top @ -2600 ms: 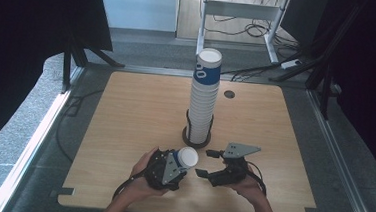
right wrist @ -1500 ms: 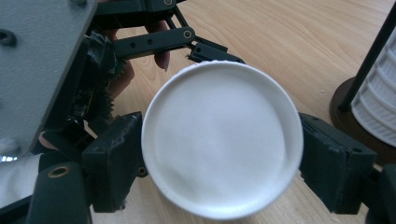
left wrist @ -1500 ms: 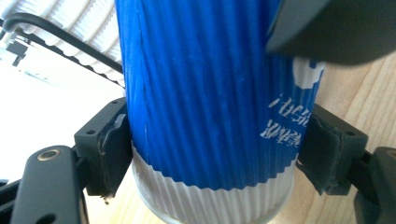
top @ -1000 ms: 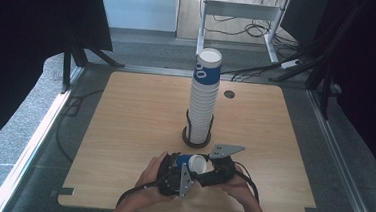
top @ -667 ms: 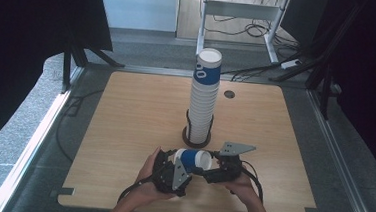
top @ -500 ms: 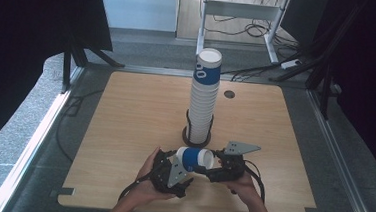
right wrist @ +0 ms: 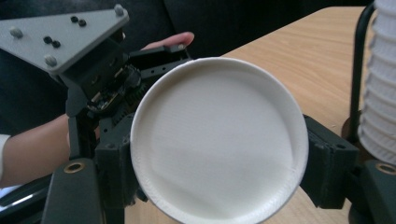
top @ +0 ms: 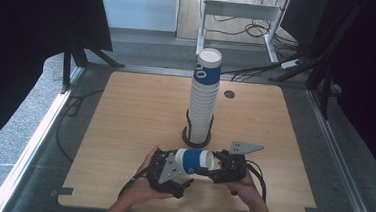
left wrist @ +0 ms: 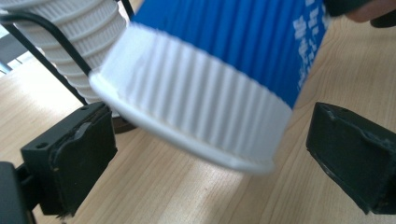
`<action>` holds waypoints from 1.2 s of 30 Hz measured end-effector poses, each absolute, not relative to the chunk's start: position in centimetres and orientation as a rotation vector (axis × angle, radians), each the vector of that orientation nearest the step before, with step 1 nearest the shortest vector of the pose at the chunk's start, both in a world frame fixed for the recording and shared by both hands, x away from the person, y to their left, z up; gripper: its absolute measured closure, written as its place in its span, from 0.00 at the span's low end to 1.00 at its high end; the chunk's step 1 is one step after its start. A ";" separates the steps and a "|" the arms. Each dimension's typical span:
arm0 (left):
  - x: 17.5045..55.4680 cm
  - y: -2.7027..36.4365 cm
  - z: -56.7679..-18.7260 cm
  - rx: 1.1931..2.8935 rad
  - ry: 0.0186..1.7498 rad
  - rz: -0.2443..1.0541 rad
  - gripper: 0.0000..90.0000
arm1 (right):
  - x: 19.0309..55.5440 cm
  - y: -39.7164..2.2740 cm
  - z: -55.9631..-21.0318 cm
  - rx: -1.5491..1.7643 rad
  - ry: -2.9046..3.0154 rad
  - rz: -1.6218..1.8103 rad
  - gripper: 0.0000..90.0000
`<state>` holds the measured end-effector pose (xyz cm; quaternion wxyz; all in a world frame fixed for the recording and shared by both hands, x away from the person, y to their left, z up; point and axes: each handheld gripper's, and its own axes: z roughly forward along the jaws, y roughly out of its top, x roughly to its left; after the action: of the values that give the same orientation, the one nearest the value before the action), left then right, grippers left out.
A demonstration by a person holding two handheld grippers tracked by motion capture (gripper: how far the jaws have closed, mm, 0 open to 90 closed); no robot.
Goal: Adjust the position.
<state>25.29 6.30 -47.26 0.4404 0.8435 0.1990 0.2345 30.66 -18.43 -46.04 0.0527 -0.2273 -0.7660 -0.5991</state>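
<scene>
- At the six o'clock edge of the counter, seen from the high view, two hands meet around one blue-and-white paper cup that lies on its side just above the wood.
- The cup's mouth faces three o'clock, towards the right gripper, and its white base points nine o'clock, towards the left gripper.
- In the left gripper view the left gripper's jaws stand spread wide; they have just been opening. The cup's ribbed base hangs between them, with a clear gap to each pad.
- In the right gripper view the cup's open mouth faces the camera, with the left gripper behind it. Whether the right gripper pinches the cup I cannot tell, as its own jaws are hidden.
- At twelve o'clock from the held cup, near it, a tall stack of cups stands upright in a black wire holder at the counter's middle.
</scene>
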 end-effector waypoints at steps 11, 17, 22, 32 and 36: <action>25.4 6.2 -47.3 2.121 0.423 0.564 0.06 | 30.4 -17.5 -46.5 -0.602 -2.355 -1.734 0.29; 25.5 6.0 -47.6 2.146 0.399 0.574 0.12 | 30.3 -17.2 -46.5 -0.588 -2.384 -1.711 0.29; 25.6 6.0 -47.8 2.173 0.374 0.583 0.13 | 30.3 -17.1 -46.7 -0.587 -2.407 -1.677 0.29; 25.6 5.9 -48.0 2.173 0.365 0.599 0.12 | 30.3 -17.1 -46.8 -0.593 -2.418 -1.660 0.29; 25.5 5.4 -48.1 2.190 0.352 0.632 0.08 | 30.3 -16.9 -46.8 -0.597 -2.427 -1.636 0.29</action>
<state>25.46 5.42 -48.09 0.4055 0.8679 0.1396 0.2507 30.35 -16.93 -46.82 0.0770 -0.1993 -0.8100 -0.5461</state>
